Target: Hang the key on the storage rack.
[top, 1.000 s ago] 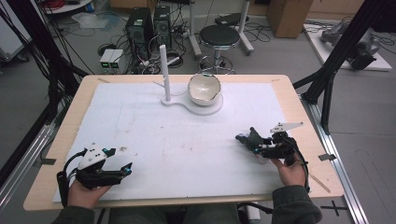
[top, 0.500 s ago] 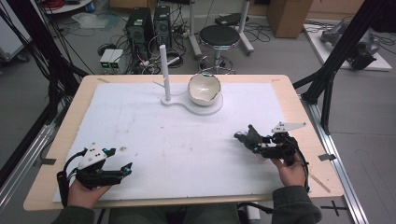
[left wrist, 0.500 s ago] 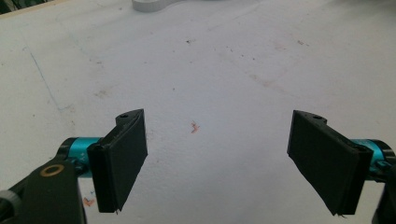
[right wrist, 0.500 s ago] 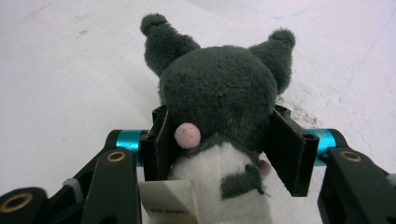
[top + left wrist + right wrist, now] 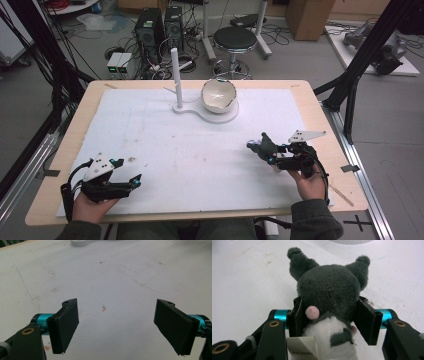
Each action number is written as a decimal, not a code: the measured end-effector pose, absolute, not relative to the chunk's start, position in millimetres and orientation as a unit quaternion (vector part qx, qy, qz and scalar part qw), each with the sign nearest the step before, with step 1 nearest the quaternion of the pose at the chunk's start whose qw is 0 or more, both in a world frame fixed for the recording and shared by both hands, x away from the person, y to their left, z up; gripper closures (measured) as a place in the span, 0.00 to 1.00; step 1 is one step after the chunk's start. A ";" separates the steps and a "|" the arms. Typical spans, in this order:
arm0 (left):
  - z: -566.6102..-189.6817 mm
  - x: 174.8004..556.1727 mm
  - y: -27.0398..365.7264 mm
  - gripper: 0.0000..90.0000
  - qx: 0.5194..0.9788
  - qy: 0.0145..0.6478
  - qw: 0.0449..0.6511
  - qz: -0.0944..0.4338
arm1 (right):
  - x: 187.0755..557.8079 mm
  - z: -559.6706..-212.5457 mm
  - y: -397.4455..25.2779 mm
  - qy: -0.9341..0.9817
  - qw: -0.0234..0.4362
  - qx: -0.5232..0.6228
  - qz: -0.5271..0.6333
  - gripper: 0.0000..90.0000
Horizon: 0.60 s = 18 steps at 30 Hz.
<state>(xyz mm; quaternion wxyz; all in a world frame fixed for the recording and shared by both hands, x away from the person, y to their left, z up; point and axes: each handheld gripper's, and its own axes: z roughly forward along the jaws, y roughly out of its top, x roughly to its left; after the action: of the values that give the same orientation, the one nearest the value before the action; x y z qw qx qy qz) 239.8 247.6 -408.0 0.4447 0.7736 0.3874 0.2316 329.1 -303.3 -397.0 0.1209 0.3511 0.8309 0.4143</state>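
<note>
The right gripper (image 5: 328, 317) pinches the plush toy (image 5: 329, 297) well short of the bowl (image 5: 218, 95), so carrying remains, while the left gripper (image 5: 120, 325) rests spread, empty.

The right tool (image 5: 329, 315) is covering both flanks of the plush toy (image 5: 329, 290); the bottom edge of the right gripper view is cutting off the toy's lower body. Its sewn tag (image 5: 302, 347) is showing print too blurred to read. The toy's face is turning away from the camera. In the high view the toy (image 5: 262, 145) is too small to make out.
</note>
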 end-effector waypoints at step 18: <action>-407.8 239.2 249.4 0.22 0.771 0.391 0.446 0.232 | 330.2 -376.2 -286.0 0.826 0.111 0.320 0.451 0.51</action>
<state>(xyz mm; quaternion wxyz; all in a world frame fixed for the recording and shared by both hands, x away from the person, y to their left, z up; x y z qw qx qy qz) 239.2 249.4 -407.8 0.4459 0.7709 0.3910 0.2322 330.2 -286.0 -376.2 0.1114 0.3204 0.8257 0.4507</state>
